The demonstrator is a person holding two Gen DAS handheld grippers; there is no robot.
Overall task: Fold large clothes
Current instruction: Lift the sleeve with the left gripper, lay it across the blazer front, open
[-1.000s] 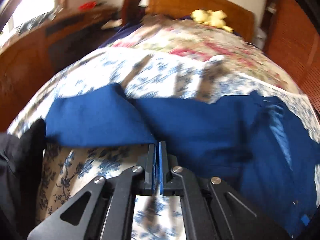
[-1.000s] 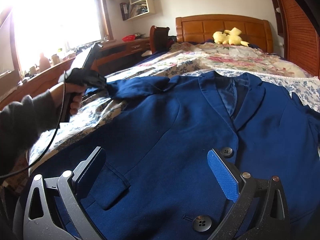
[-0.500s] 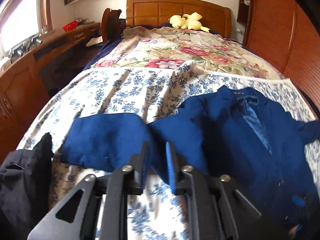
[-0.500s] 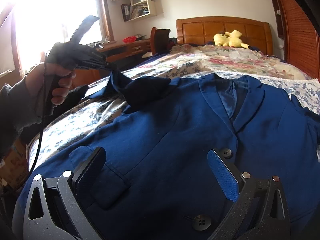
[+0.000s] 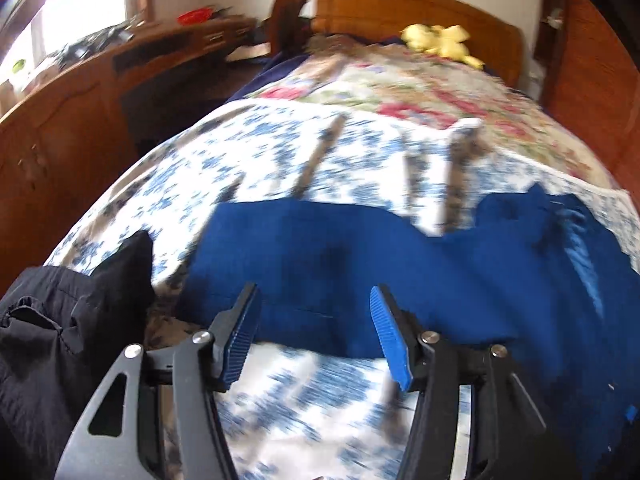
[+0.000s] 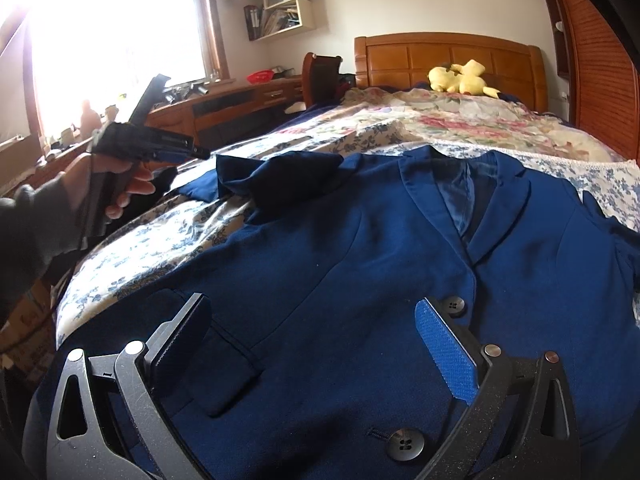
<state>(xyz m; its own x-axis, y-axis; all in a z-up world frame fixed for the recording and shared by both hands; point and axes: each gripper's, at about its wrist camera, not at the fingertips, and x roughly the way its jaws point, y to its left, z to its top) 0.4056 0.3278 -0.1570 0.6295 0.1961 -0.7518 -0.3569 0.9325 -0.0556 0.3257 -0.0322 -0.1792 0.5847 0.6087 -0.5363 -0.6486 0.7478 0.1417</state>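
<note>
Left hand-held gripper [image 5: 312, 332] agape, above jacket sleeve [image 5: 304, 256] — level

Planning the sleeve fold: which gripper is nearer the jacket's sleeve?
Left. The left gripper hangs open just above the sleeve; the right gripper sits open over the jacket front by the buttons.

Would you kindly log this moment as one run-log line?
left gripper open, above sleeve | right gripper open over blazer | bedspread
</note>
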